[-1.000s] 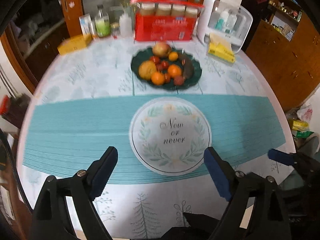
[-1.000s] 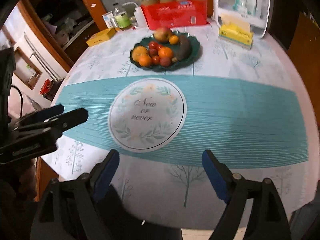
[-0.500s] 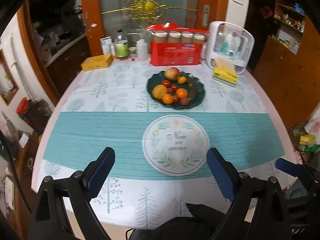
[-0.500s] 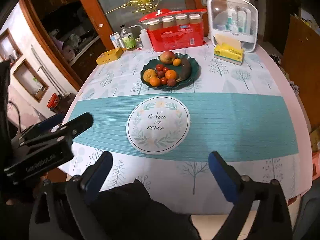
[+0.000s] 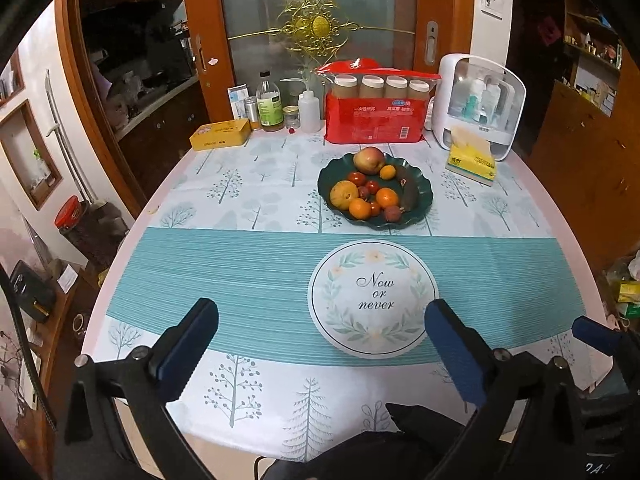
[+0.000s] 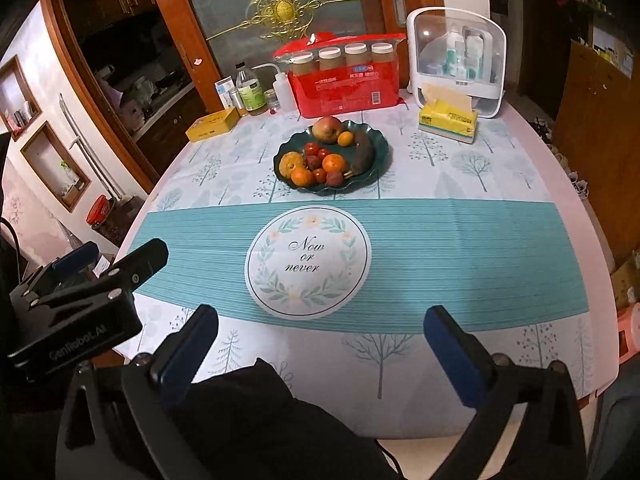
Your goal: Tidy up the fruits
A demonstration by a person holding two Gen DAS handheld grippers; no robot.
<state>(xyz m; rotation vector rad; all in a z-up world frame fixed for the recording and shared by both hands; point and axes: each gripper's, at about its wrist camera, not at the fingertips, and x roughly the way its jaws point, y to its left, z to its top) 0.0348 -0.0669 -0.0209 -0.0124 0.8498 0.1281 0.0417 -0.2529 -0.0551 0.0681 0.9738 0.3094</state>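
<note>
A dark green scalloped plate (image 5: 425,192) (image 6: 380,148) sits past the table's middle. It holds an apple (image 5: 369,160), oranges (image 5: 387,197), small red tomatoes (image 5: 357,178), a dark banana (image 5: 408,194) and other small fruit. My left gripper (image 5: 320,340) is open and empty above the table's near edge. My right gripper (image 6: 320,344) is open and empty, also at the near edge. The left gripper's body shows in the right wrist view (image 6: 80,304).
A round "Now or never" print (image 5: 374,298) lies on the teal cloth stripe. At the back stand a red package of jars (image 5: 374,120), a white storage box (image 5: 478,106), a yellow tissue pack (image 5: 472,160), bottles (image 5: 270,106) and a yellow tin (image 5: 220,134).
Both grippers have pulled back and up from the table, so more of the table and room shows. Both stay open and empty.
</note>
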